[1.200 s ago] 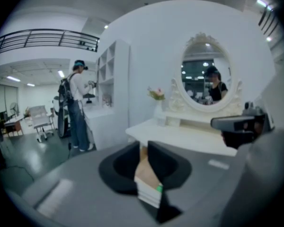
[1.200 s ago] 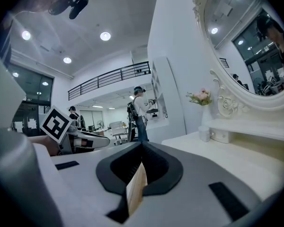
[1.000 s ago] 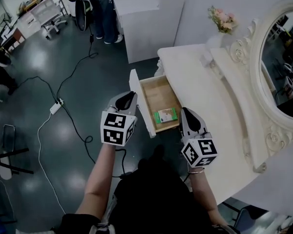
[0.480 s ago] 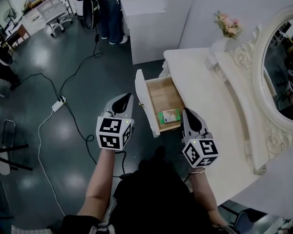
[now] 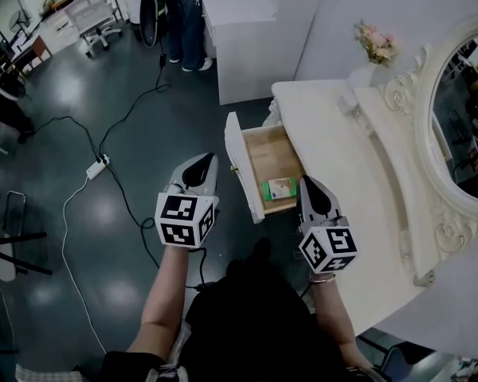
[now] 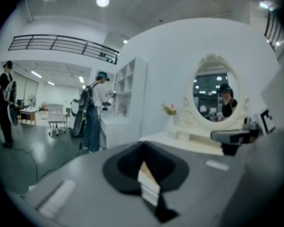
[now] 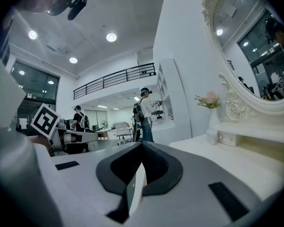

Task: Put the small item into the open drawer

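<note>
— Where's the box (image 5: 280,188)?
— In the open drawer (image 5: 267,151), near end; label unreadable.
— Tools?
— Left gripper (image 5: 205,160) and right gripper (image 5: 308,183) both closed, empty; the right hides the drawer's corner.

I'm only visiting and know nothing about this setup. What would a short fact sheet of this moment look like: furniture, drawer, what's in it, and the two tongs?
Furniture: white dressing table with an oval mirror and pink flowers
Drawer: pulled open, wooden inside
In the drawer: small green box, at the end nearest the person
Left tongs: shut, empty, over the floor left of the drawer
Right tongs: shut, empty, beside the green box
Floor: white power strip with cables
</note>
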Action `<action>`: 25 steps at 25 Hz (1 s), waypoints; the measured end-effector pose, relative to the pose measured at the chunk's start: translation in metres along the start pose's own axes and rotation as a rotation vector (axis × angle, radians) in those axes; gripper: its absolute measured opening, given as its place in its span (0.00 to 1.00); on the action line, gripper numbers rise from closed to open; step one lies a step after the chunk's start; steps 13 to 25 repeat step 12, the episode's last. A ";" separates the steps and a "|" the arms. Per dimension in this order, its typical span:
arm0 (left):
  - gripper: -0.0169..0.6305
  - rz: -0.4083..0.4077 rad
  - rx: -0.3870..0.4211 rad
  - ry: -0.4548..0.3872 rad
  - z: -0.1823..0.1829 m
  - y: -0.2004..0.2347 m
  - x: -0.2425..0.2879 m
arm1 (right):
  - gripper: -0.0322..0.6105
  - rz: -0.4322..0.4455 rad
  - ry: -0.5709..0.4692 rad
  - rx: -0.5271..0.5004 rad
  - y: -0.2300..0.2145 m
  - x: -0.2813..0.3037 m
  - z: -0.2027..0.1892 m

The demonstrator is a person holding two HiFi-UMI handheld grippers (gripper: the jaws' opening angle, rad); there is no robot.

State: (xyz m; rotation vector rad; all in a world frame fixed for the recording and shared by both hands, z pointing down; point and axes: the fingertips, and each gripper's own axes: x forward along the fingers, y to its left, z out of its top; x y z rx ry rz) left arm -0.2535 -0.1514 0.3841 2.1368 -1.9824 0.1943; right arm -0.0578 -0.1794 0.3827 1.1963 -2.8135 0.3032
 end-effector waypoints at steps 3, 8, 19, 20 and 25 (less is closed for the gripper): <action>0.04 -0.002 -0.005 -0.004 0.000 0.001 -0.002 | 0.06 -0.002 -0.002 -0.003 0.001 0.000 0.001; 0.04 -0.009 -0.017 -0.002 -0.003 0.001 -0.003 | 0.06 -0.004 -0.002 -0.009 0.002 0.000 0.002; 0.04 -0.015 -0.022 -0.002 -0.004 0.001 -0.004 | 0.06 -0.009 -0.003 -0.011 0.003 0.001 0.002; 0.04 -0.015 -0.022 -0.002 -0.004 0.001 -0.004 | 0.06 -0.009 -0.003 -0.011 0.003 0.001 0.002; 0.04 -0.015 -0.022 -0.002 -0.004 0.001 -0.004 | 0.06 -0.009 -0.003 -0.011 0.003 0.001 0.002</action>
